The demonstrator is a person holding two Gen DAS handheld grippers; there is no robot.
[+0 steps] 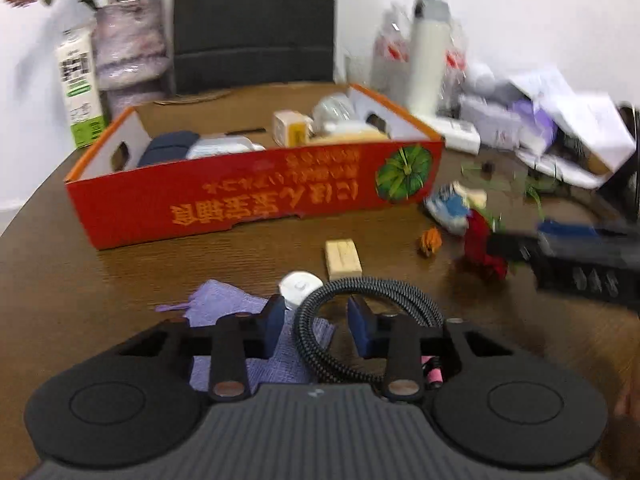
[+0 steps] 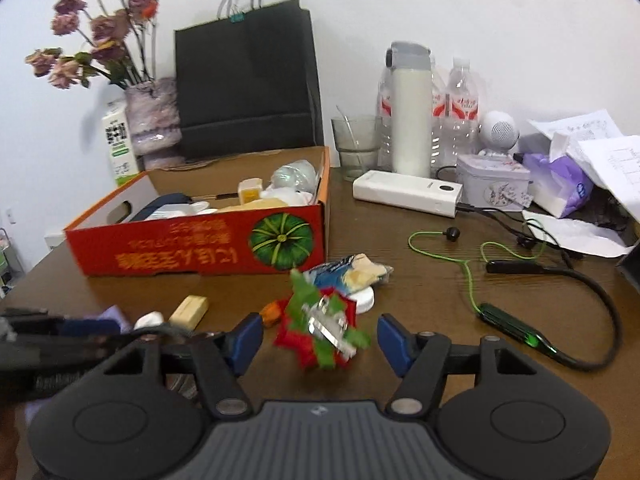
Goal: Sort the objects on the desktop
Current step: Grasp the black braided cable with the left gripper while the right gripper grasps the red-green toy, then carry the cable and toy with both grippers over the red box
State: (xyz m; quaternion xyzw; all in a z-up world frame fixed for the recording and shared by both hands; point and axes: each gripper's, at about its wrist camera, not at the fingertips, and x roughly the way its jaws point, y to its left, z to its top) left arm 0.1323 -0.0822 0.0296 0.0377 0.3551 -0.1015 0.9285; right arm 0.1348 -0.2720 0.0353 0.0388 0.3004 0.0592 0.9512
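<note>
A red cardboard box (image 1: 248, 196) (image 2: 192, 248) holding several items sits on the brown table. My left gripper (image 1: 316, 326) is open over a coiled black braided cable (image 1: 372, 292), with one strand between its fingers; a purple cloth (image 1: 228, 308) and a white round puck (image 1: 300, 286) lie beside it. My right gripper (image 2: 320, 340) is open around a red and green crumpled wrapper (image 2: 320, 328), not touching it. A beige block (image 1: 343, 257) (image 2: 189, 311), a small orange piece (image 1: 430, 241) (image 2: 270, 312) and a blue snack packet (image 1: 452, 204) (image 2: 348, 270) lie in front of the box.
At the back stand a black paper bag (image 2: 248, 80), a vase of dried flowers (image 2: 152, 116), a milk carton (image 2: 118, 140), a glass (image 2: 356, 144), bottles and a white flask (image 2: 412, 120). A white power bank (image 2: 408, 192), a tin, tissues, papers and green earphones (image 2: 472, 280) fill the right.
</note>
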